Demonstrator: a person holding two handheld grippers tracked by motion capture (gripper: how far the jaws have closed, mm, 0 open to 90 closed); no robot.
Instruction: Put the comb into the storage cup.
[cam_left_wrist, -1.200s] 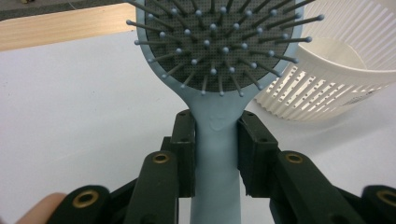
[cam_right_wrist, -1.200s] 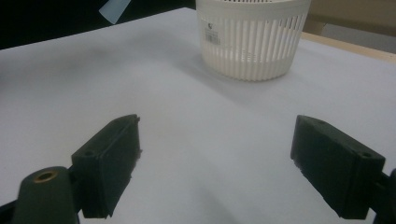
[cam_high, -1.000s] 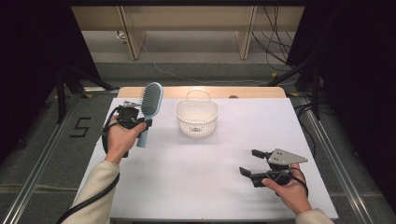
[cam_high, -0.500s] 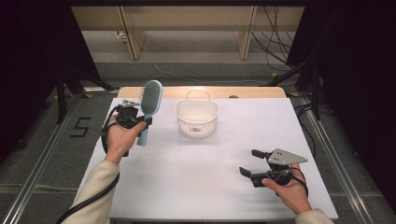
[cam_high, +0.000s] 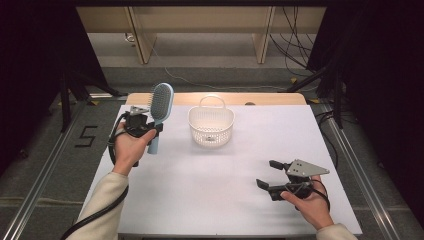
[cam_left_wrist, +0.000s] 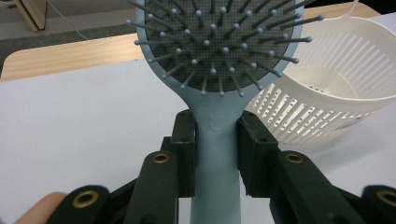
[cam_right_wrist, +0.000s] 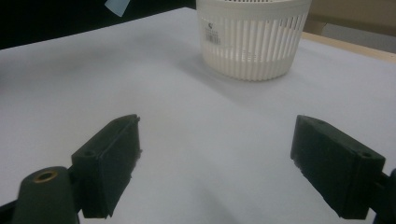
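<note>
Hairbrush (cam_left_wrist: 217, 56): pale blue paddle type, dark bristle pad, held upright above the tabletop (cam_high: 210, 190); its handle is pinched between the fingers (cam_left_wrist: 184, 149) of the left gripper (cam_high: 150, 129), the head rising above them.

Basket (cam_high: 211, 125): white slatted plastic, hoop handle, standing on the tabletop beyond and beside the left fingers, apart from the brush; seen well ahead of the right fingers, a small label on its wall.

Right gripper (cam_high: 268, 175): fingers (cam_right_wrist: 109, 163) spread wide with nothing between them, low over bare white tabletop, grey three-cornered plate on top.

Hands: one on each gripper, cream sleeves.
</note>
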